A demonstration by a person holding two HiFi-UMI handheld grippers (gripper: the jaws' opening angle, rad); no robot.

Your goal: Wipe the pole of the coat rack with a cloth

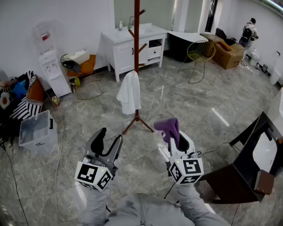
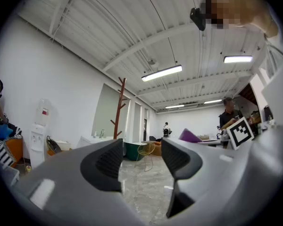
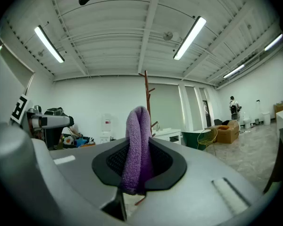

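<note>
The head view looks steeply down toward the coat rack [image 1: 137, 32] well ahead, which both gripper views (held low, tilted ceilingward) also catch far off.

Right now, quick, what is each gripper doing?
Left gripper: jaws open, nothing between them.
Right gripper: jaws shut on the purple cloth.
</note>
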